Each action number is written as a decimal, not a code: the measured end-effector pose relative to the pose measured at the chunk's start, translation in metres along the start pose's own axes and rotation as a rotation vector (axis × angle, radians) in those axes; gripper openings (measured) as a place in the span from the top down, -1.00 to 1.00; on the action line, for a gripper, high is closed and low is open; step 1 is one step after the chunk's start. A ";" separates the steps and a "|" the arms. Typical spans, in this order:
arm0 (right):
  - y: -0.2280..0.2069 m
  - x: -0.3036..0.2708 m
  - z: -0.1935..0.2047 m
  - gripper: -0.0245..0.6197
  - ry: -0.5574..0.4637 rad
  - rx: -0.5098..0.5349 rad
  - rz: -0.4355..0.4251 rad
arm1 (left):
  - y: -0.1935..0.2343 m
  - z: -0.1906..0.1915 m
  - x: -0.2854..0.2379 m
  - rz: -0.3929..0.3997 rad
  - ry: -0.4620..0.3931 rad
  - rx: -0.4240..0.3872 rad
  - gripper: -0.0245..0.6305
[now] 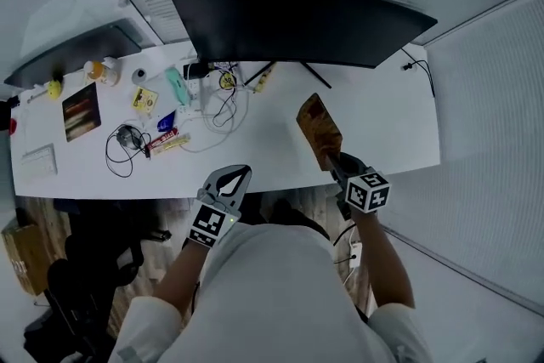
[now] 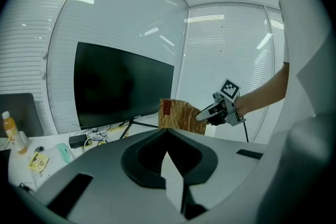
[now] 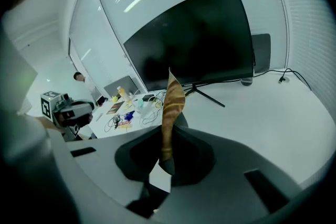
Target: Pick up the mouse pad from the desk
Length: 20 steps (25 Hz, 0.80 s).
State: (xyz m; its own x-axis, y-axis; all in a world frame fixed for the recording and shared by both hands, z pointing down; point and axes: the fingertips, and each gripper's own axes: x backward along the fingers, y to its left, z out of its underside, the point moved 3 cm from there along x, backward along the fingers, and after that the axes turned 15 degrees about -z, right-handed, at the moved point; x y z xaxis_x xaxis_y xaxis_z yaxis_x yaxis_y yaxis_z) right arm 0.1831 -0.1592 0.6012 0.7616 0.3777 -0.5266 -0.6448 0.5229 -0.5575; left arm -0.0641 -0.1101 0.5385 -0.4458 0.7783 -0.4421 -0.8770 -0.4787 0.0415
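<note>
Mouse pad (image 1: 316,125), brown with a wood-grain print, is held up off the white tabletop (image 1: 382,115), near its front right edge. Right gripper (image 1: 336,161) has its jaws clenched on the pad's lower edge. In the right gripper view the pad stands edge-on between them. A small red label (image 2: 165,107) sits at one pad corner; its writing is too small to read. Left gripper (image 1: 231,176) hovers at the front edge, jaw tips together, nothing between them. A curved black monitor (image 1: 297,21) is at the back. To the left lie tangled cables (image 1: 223,110), a yellow packet (image 1: 144,99) and an orange bottle (image 1: 102,70), their print illegible.
</note>
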 end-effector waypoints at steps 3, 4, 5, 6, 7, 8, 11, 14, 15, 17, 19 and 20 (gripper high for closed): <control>0.012 0.026 -0.007 0.77 -0.060 -0.012 -0.048 | -0.013 -0.003 0.013 -0.048 -0.019 0.034 0.87; 0.016 0.034 -0.010 0.77 -0.077 -0.012 -0.064 | -0.017 -0.004 0.018 -0.064 -0.024 0.052 0.87; 0.019 0.043 -0.012 0.77 -0.092 -0.010 -0.079 | -0.022 -0.005 0.022 -0.080 -0.028 0.070 0.87; 0.022 0.051 -0.014 0.77 -0.104 -0.006 -0.093 | -0.026 -0.006 0.026 -0.096 -0.033 0.087 0.87; 0.025 0.059 -0.016 0.77 -0.114 -0.001 -0.106 | -0.030 -0.006 0.031 -0.113 -0.039 0.099 0.87; 0.028 0.067 -0.017 0.77 -0.124 0.005 -0.119 | -0.034 -0.007 0.036 -0.130 -0.045 0.108 0.87; 0.037 0.090 -0.021 0.77 -0.155 0.021 -0.157 | -0.047 -0.008 0.052 -0.182 -0.066 0.125 0.87; 0.043 0.108 -0.021 0.77 -0.176 0.046 -0.184 | -0.059 -0.008 0.067 -0.228 -0.084 0.135 0.87; 0.044 0.113 -0.021 0.77 -0.179 0.056 -0.191 | -0.063 -0.009 0.072 -0.242 -0.090 0.137 0.87; 0.045 0.123 -0.020 0.77 -0.183 0.077 -0.201 | -0.072 -0.009 0.082 -0.269 -0.099 0.145 0.87; 0.046 0.131 -0.018 0.77 -0.188 0.089 -0.211 | -0.081 -0.008 0.093 -0.290 -0.105 0.157 0.87; 0.046 0.135 -0.016 0.77 -0.192 0.092 -0.216 | -0.086 -0.008 0.099 -0.299 -0.108 0.162 0.87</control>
State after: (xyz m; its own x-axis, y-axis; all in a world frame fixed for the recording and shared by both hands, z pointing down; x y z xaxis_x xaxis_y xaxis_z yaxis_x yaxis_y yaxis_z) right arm 0.2548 -0.0963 0.4941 0.8843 0.3833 -0.2666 -0.4650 0.6708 -0.5778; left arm -0.0312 0.0053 0.4844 -0.1741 0.9168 -0.3593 -0.9847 -0.1594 0.0705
